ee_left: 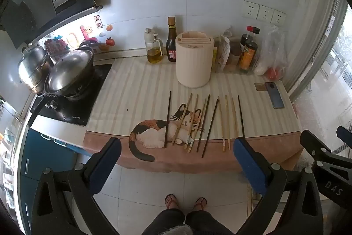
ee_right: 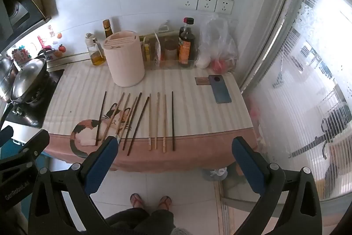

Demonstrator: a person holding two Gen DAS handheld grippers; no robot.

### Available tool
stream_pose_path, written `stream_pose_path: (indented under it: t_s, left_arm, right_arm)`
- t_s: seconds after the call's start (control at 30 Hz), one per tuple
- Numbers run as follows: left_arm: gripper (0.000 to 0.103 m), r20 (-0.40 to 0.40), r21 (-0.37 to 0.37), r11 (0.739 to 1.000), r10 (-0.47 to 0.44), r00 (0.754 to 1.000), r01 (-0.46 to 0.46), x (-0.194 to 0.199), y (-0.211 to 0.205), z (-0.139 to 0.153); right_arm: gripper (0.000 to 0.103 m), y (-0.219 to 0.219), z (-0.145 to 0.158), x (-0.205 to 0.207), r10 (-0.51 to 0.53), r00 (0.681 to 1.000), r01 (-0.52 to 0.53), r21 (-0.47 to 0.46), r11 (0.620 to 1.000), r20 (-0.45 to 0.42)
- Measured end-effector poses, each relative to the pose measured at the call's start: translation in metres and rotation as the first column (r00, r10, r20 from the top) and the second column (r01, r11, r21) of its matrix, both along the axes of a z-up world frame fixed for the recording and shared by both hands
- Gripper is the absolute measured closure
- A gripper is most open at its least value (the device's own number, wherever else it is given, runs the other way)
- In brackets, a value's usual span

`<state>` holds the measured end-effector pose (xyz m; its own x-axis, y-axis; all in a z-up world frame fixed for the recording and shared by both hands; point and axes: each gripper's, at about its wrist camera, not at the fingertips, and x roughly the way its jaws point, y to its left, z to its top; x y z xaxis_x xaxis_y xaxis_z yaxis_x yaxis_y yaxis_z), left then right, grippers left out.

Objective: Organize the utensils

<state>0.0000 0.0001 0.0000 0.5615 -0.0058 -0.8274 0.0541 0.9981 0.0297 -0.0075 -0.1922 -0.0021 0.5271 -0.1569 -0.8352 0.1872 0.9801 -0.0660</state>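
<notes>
Several chopsticks, dark and light wood, lie side by side on the cat-print mat (ee_left: pixel 154 131) near the counter's front edge; one light chopstick (ee_left: pixel 182 119) crosses the cat picture. They also show in the right wrist view, for example a dark chopstick (ee_right: pixel 173 120). A cream round utensil holder (ee_left: pixel 194 58) with slots on top stands behind them, also in the right wrist view (ee_right: pixel 125 58). My left gripper (ee_left: pixel 176 147) is open and empty, held in front of the counter edge. My right gripper (ee_right: pixel 173 147) is open and empty too, level with the chopsticks' near ends.
Oil and sauce bottles (ee_left: pixel 171 41), spice packets and a plastic bag (ee_left: pixel 272 52) line the back wall. A phone (ee_left: pixel 274 95) lies at the right. Pots (ee_left: pixel 68 72) sit on the stove at the left. A window (ee_right: pixel 308 80) is to the right.
</notes>
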Motion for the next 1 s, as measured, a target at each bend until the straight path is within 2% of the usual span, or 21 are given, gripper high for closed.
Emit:
stream_pose_path:
  t_s: [1.0]
  left_arm:
    - [0.0,0.006,-0.001,1.0,-0.002,1.0,0.002,0.001,0.004,0.004]
  right_arm:
    - [0.0,0.01,0.01,0.001,0.003,1.0,-0.003,0.01,1.0,0.014]
